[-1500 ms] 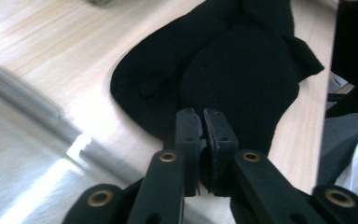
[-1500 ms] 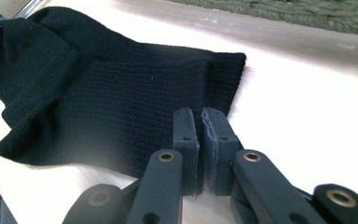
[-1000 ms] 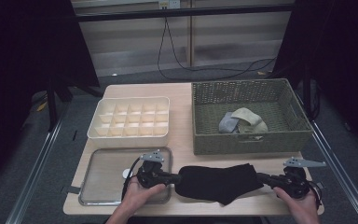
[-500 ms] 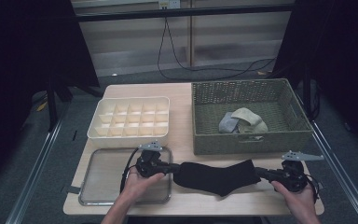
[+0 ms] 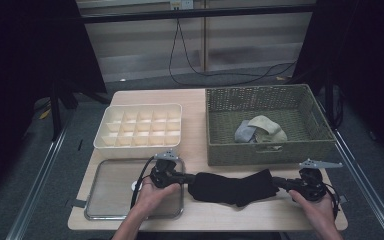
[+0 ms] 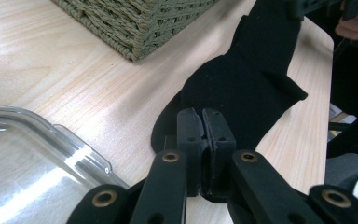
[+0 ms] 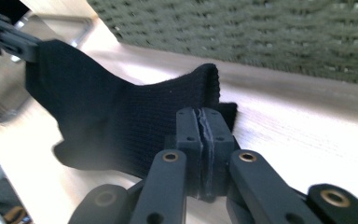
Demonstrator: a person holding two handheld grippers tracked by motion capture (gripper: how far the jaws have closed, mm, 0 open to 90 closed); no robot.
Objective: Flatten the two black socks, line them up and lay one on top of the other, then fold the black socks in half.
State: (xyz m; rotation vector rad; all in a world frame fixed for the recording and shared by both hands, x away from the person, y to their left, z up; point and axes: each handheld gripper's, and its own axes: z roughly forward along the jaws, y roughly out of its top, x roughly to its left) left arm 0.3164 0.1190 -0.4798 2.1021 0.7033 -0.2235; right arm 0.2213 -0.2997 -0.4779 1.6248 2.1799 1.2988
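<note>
You've got the black sock [image 5: 232, 187] stretched along the worktop's [image 5: 195, 102] near edge, left claw [image 5: 186, 177] and right claw [image 5: 276, 181] each clamped on an end. Sock's laid out; folding and storing it looks undone.

Bare table [image 5: 200, 150] lane between compartment box [image 5: 140, 126] and wicker basket [image 5: 265, 125] (tall walls), tray [image 5: 111, 192] alongside

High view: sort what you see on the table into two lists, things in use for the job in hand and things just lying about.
In use:
- black knitted sock, stretched between the grippers
- left gripper, shut on one end
- right gripper, shut on the other end

Lying about:
- cream plastic divided tray
- clear plastic tray
- green woven basket
- grey and beige socks inside it
</note>
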